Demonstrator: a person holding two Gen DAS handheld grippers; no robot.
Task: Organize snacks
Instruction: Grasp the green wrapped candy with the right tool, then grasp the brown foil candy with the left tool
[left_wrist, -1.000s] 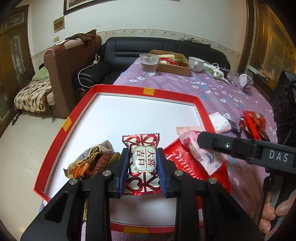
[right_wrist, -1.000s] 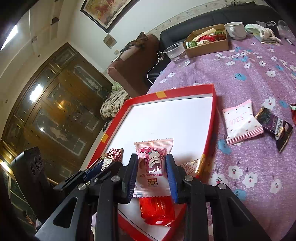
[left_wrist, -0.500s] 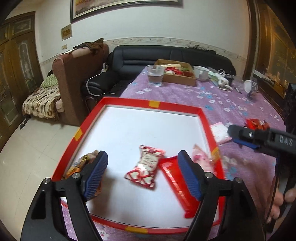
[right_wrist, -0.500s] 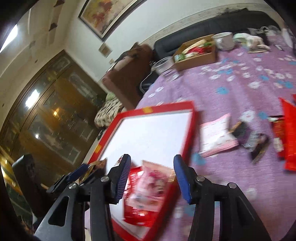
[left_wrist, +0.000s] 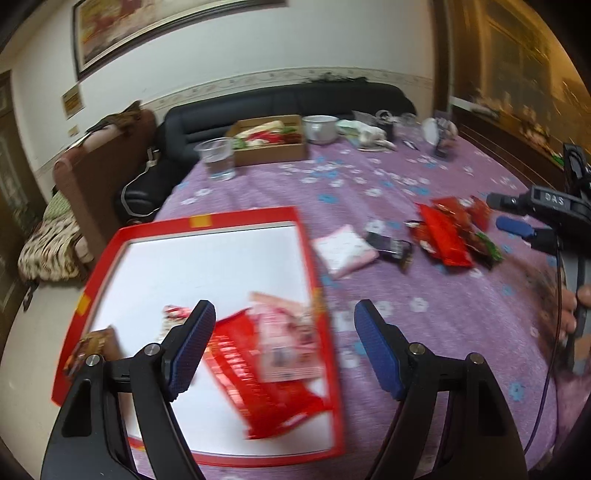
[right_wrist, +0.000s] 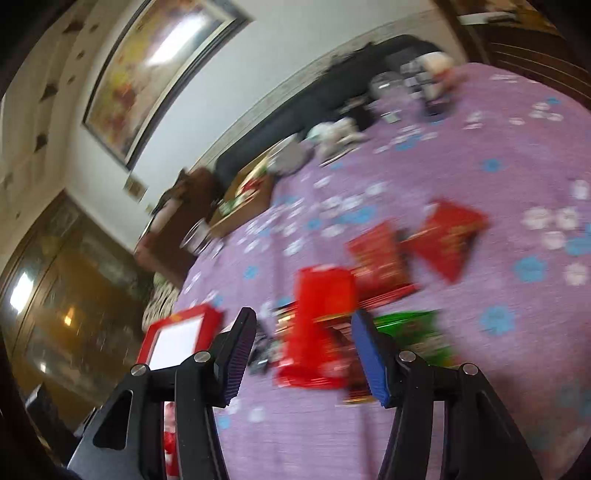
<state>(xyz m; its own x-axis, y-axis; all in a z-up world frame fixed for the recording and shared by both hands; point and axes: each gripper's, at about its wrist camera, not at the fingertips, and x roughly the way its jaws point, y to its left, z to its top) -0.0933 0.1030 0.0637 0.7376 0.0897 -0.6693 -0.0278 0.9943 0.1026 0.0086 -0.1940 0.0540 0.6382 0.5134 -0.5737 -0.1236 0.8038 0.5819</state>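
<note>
A red-rimmed white tray (left_wrist: 306, 236) lies on the purple floral tablecloth; it also shows in the right wrist view (right_wrist: 177, 332). In it lie a red packet (left_wrist: 258, 384), a pink packet (left_wrist: 284, 339), a red-and-white candy (left_wrist: 173, 314) and a brown packet (left_wrist: 92, 347). My left gripper (left_wrist: 282, 347) is open and empty above the tray's right rim. Loose on the cloth lie a pink packet (left_wrist: 343, 249), a dark bar (left_wrist: 391, 245) and red packets (left_wrist: 443, 232). My right gripper (right_wrist: 303, 350) is open and empty over a red packet (right_wrist: 317, 325) in that blurred pile, beside a green one (right_wrist: 413, 325).
At the table's far end stand a clear plastic cup (left_wrist: 218, 158), a cardboard box of food (left_wrist: 269, 144), a white mug (left_wrist: 319, 127) and small clutter. A black sofa (left_wrist: 258, 107) and brown armchair (left_wrist: 99, 158) stand behind. The right gripper's body (left_wrist: 546, 218) shows at right.
Both grippers let go of their packets over the tray and opened. The left has swung right and back; the right has swept right to the pile of red packets on the cloth.
</note>
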